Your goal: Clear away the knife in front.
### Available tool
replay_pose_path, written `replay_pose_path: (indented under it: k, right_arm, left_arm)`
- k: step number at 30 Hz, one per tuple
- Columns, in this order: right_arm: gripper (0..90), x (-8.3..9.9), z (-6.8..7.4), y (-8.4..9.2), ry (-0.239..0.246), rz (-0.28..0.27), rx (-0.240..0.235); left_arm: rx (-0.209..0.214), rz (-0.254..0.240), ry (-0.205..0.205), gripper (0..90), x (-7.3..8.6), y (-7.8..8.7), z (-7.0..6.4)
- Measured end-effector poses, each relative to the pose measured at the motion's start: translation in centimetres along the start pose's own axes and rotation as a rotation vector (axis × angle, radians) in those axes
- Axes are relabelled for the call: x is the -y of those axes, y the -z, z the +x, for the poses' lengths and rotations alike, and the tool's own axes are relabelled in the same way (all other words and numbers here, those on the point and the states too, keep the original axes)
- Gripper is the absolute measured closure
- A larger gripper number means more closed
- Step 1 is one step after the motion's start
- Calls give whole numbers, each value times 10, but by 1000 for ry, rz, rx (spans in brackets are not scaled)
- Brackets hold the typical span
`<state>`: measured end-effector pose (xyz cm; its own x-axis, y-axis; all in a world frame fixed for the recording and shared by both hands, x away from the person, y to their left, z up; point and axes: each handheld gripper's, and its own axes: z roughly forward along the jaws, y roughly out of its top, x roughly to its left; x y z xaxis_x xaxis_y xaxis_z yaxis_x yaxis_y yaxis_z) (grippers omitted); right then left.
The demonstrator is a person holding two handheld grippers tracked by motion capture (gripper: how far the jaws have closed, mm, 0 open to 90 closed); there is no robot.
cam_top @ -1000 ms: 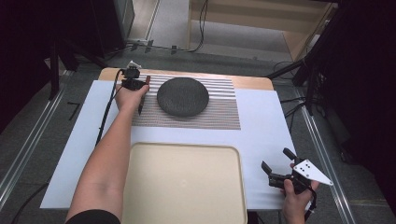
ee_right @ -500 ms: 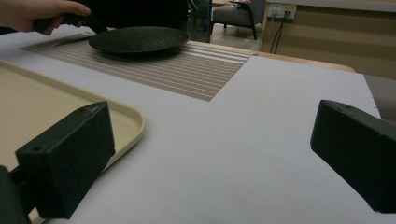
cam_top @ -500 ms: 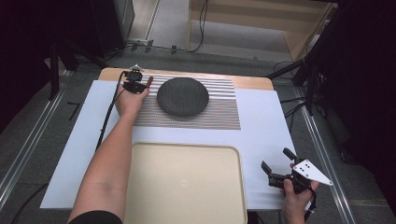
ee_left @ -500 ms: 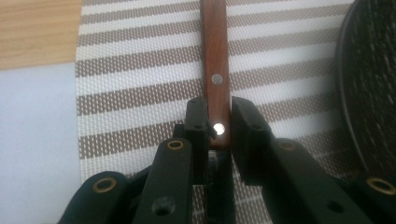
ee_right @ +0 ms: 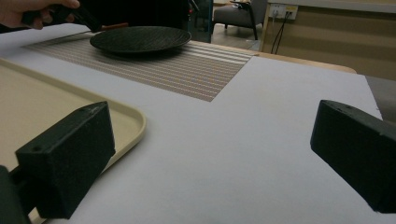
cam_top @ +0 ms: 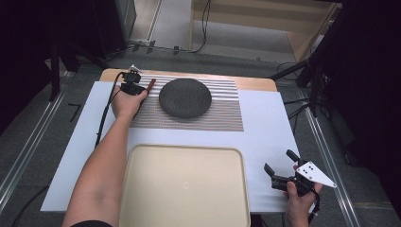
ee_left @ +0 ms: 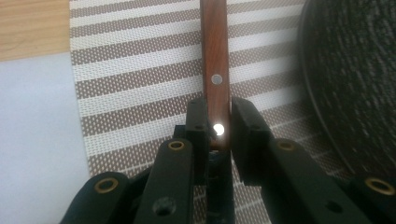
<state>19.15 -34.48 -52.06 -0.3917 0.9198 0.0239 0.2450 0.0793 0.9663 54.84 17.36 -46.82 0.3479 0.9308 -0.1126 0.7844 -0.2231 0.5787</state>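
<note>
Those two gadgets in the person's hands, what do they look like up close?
Each is a black hand-held tool with two blocky black jaws. The left gripper has brass-coloured rings at its joints and a black cable trailing along the forearm. The right gripper carries a grey three-cornered plate with small dark dots on top. Both forearms are bare, with a dark sleeve edge near the left elbow.

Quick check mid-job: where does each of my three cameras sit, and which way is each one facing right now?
High view: above the person's side, looking forward and down on the table; both forearms enter from below.
Left gripper view: rides the left gripper, looking along its fingers shut on a wooden handle over the striped mat.
Right gripper view: rides the right gripper, low over the table, fingers apart, facing the far hand.
Shared: all three show the dark plate.
</note>
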Motion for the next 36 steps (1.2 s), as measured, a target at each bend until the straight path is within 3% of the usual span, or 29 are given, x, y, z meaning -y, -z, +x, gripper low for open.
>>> replay_pose_path:
  k: [12, 36]
  right_arm:
    - [0, 0, 0, 0, -1, 3, 0]
    - [0, 0, 1, -1, 11, 9, 2]
  left_arm:
    - [70, -22, 14, 776, 1, 27, 2]
    - [143, -72, -74, 776, 30, 71, -18]
